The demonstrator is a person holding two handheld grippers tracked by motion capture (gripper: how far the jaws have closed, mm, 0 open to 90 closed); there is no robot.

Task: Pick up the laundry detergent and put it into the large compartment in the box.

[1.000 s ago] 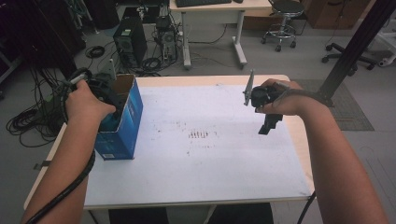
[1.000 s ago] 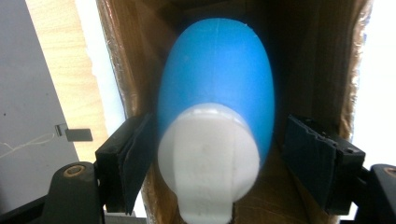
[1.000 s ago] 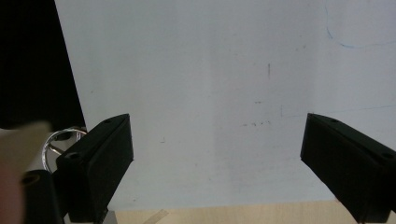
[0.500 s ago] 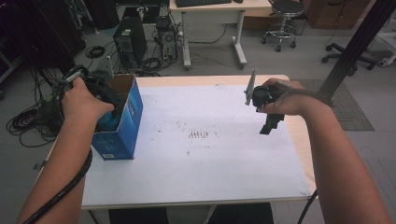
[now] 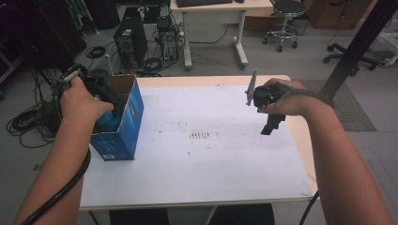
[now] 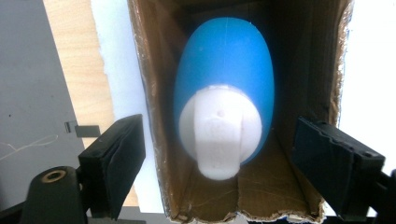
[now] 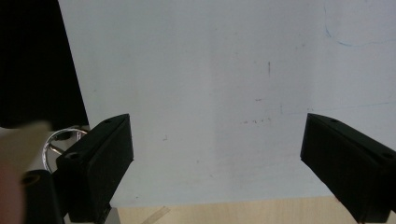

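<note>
Grey floor (image 5: 291, 61), desk (image 5: 211, 7), PC tower (image 5: 127, 40), stool (image 5: 280, 23).

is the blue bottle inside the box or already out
Inside. The left gripper view looks down into the open cardboard box, where the blue bottle sits between its walls. The left gripper is open, jaws outside the box walls, not gripping the bottle.

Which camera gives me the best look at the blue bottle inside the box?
The left gripper view: the blue bottle with its white cap sits centred inside the cardboard box, between the left tool's open jaws. In the high view, just a blue sliver peeks out beside the hand. The right gripper view faces the white tabletop.
</note>
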